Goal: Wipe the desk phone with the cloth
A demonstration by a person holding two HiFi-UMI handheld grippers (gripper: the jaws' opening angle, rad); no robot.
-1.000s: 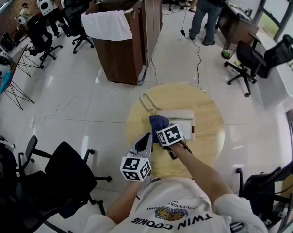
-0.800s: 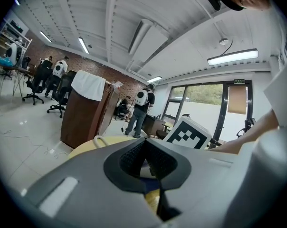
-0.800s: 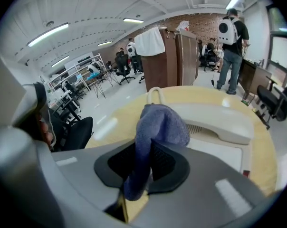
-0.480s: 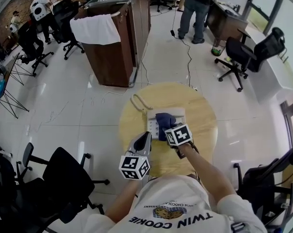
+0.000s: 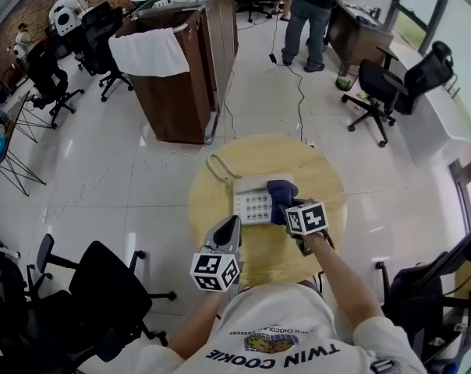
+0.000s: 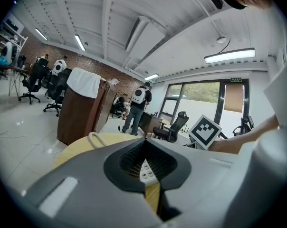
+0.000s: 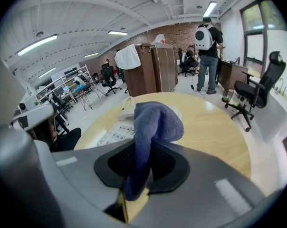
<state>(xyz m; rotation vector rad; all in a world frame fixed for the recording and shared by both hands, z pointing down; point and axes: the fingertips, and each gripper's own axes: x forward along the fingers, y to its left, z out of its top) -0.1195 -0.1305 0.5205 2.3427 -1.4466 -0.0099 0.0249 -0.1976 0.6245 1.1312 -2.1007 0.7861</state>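
Observation:
A white desk phone (image 5: 253,203) lies on the round wooden table (image 5: 329,201), its coiled cord (image 5: 218,167) looping off to the far left. My right gripper (image 5: 290,209) is shut on a dark blue cloth (image 5: 281,195), which rests on the phone's right end. In the right gripper view the cloth (image 7: 153,125) bulges up out of the jaws, with the phone's keypad (image 7: 114,134) to its left. My left gripper (image 5: 229,228) hovers over the table's near left part, short of the phone, shut with nothing in it. Keypad buttons (image 6: 144,169) show through its jaw opening.
A brown cabinet (image 5: 181,92) draped with a white towel (image 5: 148,53) stands beyond the table. A black office chair (image 5: 103,287) is at the near left and another (image 5: 384,84) at the far right. A person (image 5: 306,14) stands in the background.
My right gripper has dragged the cloth rightward across the phone, from its left side to its right end, uncovering the keypad. The left gripper has barely moved.

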